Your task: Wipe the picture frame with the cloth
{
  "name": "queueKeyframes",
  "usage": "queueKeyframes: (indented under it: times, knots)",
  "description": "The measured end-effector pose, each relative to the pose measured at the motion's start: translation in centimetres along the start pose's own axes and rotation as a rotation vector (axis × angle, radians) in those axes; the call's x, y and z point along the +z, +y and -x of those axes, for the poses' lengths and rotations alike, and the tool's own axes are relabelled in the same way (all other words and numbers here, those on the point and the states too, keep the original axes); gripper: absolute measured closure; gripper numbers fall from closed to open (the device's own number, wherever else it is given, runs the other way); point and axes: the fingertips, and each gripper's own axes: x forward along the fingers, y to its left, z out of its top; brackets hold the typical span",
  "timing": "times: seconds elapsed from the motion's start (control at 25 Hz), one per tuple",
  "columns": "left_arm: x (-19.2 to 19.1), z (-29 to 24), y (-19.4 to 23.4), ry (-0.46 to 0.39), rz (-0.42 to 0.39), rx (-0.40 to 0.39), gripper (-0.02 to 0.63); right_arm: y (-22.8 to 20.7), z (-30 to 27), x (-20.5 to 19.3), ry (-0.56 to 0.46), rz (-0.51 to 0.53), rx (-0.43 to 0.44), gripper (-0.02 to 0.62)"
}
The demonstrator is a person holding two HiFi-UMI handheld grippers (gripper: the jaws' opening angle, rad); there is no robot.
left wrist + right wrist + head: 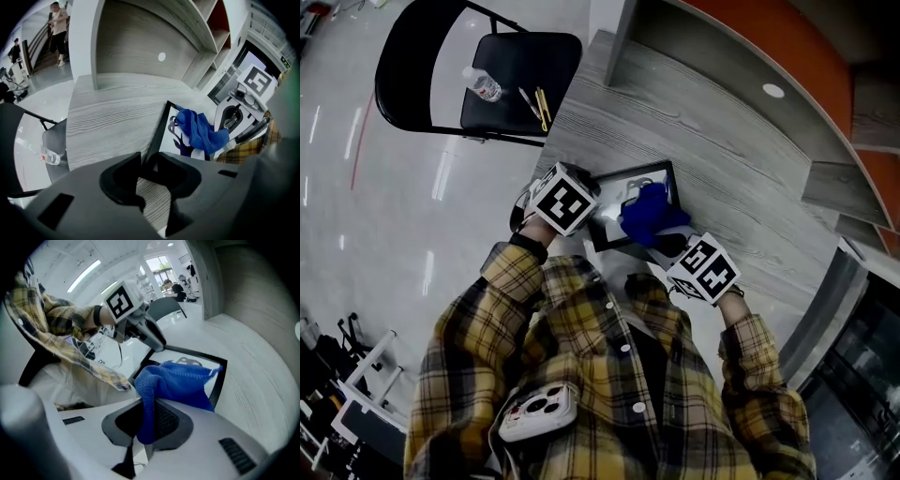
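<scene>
in its own view only, the right gripper [144,427] pinches the cloth [180,380].

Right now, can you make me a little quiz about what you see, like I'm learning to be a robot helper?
1. Pick one: what colour is the cloth? A red, B blue, C green.
2. True or false: the right gripper is shut on the cloth.
3. Fill in: the picture frame lies flat on the grey wood-grain ____.

Key: 1 B; 2 true; 3 table.
</scene>
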Motion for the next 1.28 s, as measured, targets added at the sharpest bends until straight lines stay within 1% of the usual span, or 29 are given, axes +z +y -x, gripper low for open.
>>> queueKeyframes:
  times: [0.08, 0.2, 0.28, 0.36, 0.44, 0.52, 0.68, 0.8, 0.88, 1.08, 1.28]
  knots:
    - [0.2, 0.0, -0.2, -0.009, -0.005, -0.012, 0.492, -0.1, 1.2, 2.5, -0.088, -0.022, -0.009, 0.541]
    - [0.0, 0.1, 0.0, -0.008, -0.001, -0.016, 0.492, -0.8, 3.0, 7.3, -0.216, -0.026, -0.034, 0.541]
    - [-0.1, 0.1, 0.1, -0.009, 0.004, -0.015, 0.494, -1.6, 3.4, 10.1, -0.27, -0.015, -0.057, 0.541]
    - [-0.2, 0.0, 0.1, -0.014, 0.007, -0.017, 0.494, -2.4, 2.9, 12.1, -0.29, -0.001, -0.078, 0.541]
    - [-0.2, -0.1, 0.2, -0.018, 0.011, -0.02, 0.494, -3.1, 1.4, 13.5, -0.285, 0.0, -0.087, 0.541]
    - [0.1, -0.2, 0.3, -0.036, 0.01, -0.022, 0.495, -3.6, -0.5, 14.0, -0.258, -0.007, -0.091, 0.541]
    - [0.6, 0.1, -0.5, -0.054, 0.009, -0.061, 0.497, -3.8, -4.4, 12.7, -0.139, 0.017, -0.109, 0.541]
    - [0.3, 0.1, -0.3, -0.041, 0.007, -0.051, 0.497, -3.5, -5.2, 12.0, -0.121, 0.006, -0.11, 0.541]
    - [-0.1, 0.2, 0.1, -0.032, 0.007, -0.041, 0.499, -3.1, -5.3, 11.9, -0.116, -0.006, -0.098, 0.541]
    - [-0.2, -0.1, 0.2, -0.026, 0.004, -0.044, 0.499, -1.9, -6.0, 10.7, -0.072, -0.016, -0.044, 0.541]
    - [-0.2, 0.2, 0.3, -0.023, 0.007, -0.039, 0.499, 0.8, -6.4, 9.5, -0.025, -0.021, 0.029, 0.541]
